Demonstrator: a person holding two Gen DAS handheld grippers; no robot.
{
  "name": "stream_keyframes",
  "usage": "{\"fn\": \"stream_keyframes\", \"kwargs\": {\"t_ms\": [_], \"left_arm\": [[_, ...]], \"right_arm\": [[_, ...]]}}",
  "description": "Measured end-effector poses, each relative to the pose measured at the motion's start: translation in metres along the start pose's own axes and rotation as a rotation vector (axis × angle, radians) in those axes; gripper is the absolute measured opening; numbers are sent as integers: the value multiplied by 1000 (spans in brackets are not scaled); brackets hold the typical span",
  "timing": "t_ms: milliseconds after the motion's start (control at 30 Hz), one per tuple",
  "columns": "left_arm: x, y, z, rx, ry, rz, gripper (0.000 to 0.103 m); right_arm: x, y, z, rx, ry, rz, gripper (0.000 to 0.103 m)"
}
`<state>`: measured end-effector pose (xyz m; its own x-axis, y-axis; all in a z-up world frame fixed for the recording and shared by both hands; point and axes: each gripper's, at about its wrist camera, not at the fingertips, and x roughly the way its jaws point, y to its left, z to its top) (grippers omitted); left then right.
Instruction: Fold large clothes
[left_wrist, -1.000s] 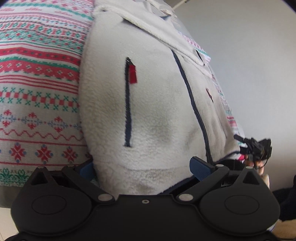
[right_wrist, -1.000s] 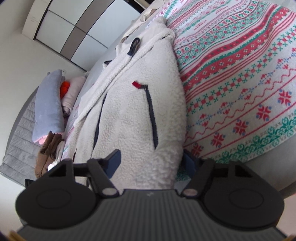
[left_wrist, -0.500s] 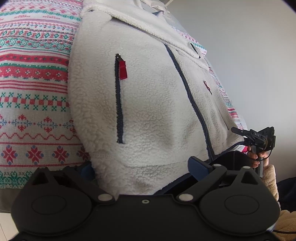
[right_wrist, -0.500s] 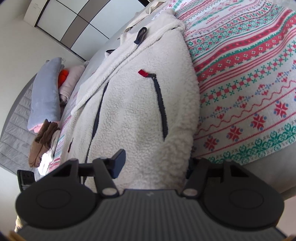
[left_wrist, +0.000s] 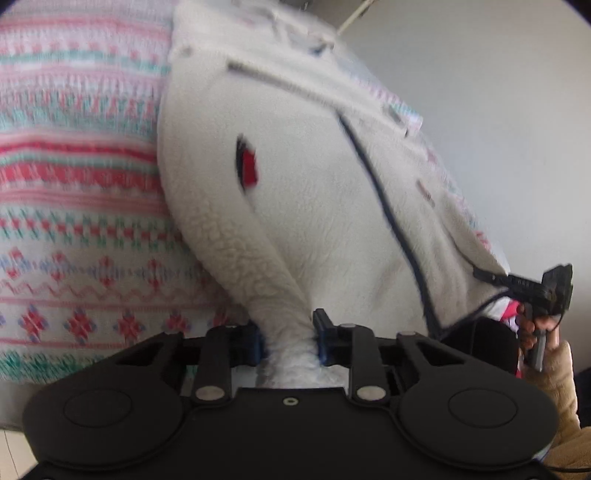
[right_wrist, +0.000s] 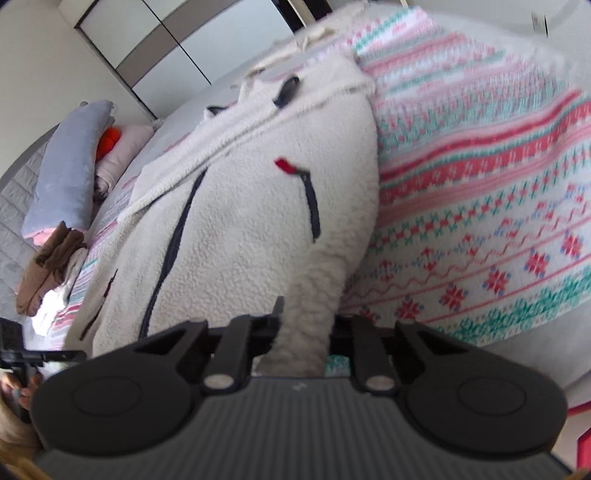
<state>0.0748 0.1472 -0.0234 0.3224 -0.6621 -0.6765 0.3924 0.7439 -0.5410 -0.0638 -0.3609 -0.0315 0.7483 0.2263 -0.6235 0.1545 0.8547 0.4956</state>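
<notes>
A cream fleece jacket (left_wrist: 317, 192) with navy zips and red pull tabs lies on a bed over a patterned blanket (left_wrist: 74, 206). My left gripper (left_wrist: 288, 332) is closing, its blue pads pinching a bunched fold of the jacket's hem. In the right wrist view the same jacket (right_wrist: 236, 229) spreads away from me, and my right gripper (right_wrist: 304, 328) is closing too, squeezing the hem's other corner between its jaws. The right gripper (left_wrist: 532, 288) also shows at the left wrist view's right edge, held by a hand.
The red, green and white blanket (right_wrist: 480, 206) covers the bed beside the jacket. A grey pillow (right_wrist: 70, 166), pink bedding and folded brown clothes (right_wrist: 48, 273) lie at the far left. A wardrobe (right_wrist: 177, 37) stands behind. A plain wall (left_wrist: 498, 110) is to the right.
Both grippers went from wide open around the hem to clamped on it. The fleece now bunches up between each pair of jaws and lifts slightly.
</notes>
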Motion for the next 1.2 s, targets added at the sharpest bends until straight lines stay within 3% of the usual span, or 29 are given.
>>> {"fn": "stream_keyframes", "kwargs": {"t_ms": [333,667,900,1033,1200], "left_arm": [[-42,-32,40,56,-311,-24,20],[-49,-42,149,26,-540,14,20],[-11,-40,239,60,-652,131,20],[34,-29,293,66,-654,206,20],[99,10,344,38,-654,304,21]], "right_arm": [[-31,43,39,-59,-229,30,11],[-19,69,139,-26,-427,57,11],[36,63,228,25,-508,61,11],[90,63,276,8,-502,27,11],[173,46,319,17,-496,-55,11]]}}
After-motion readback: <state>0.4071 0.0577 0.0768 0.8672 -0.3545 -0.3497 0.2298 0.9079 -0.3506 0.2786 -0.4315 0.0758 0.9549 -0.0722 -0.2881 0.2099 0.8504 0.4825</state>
